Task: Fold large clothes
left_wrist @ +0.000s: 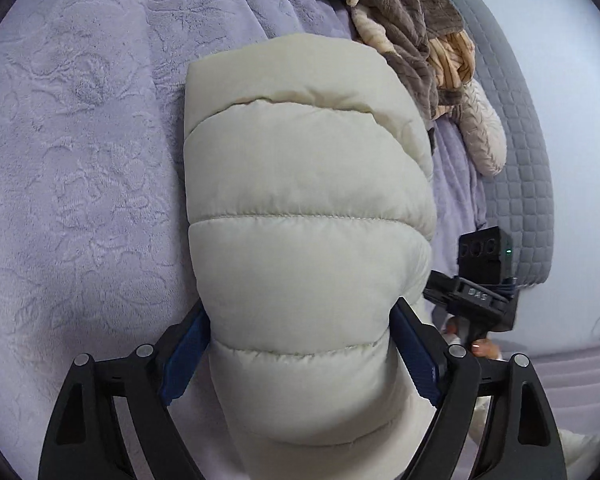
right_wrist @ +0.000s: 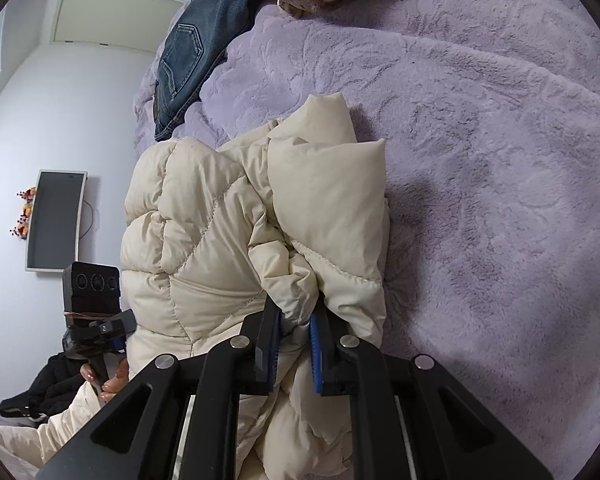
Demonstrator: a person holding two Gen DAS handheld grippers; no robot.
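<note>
Cream quilted puffer jacket (left_wrist: pixel 304 208) lies bunched on a bed covered by a lavender embossed fleece blanket (left_wrist: pixel 80 152); in the right wrist view the same jacket (right_wrist: pixel 204 240) sits near the bed's edge, its folded layers stacked and two padded corners standing up at the far end.

Left tool (left_wrist: pixel 300 344): jaws spread wide, one blue pad on either side of a thick padded roll of the jacket; the pads (left_wrist: pixel 186 354) lie against the fabric at both flanks, though whether they squeeze it cannot be told; no earlier view is available for comparison.

Right tool (right_wrist: pixel 294 344): jaws drawn nearly together, pinching a thin gathered fold of the jacket between the blue pads; the fold is visibly creased at the grip.

Each tool appears in the other's view; the right tool's black body is seen at the right edge of the left wrist view with fingers (left_wrist: pixel 482 347) on its handle; the left tool's body appears at lower left of the right wrist view, held by a hand (right_wrist: pixel 108 380).

Other items on the bed: blue jeans (right_wrist: pixel 188 48) hanging over the far edge; a brown plush garment (left_wrist: pixel 416 28) heaped at the far end; a grey quilted cover (left_wrist: pixel 520 152) beyond it.

A wall-mounted screen (right_wrist: pixel 54 220) is visible on the white wall.
</note>
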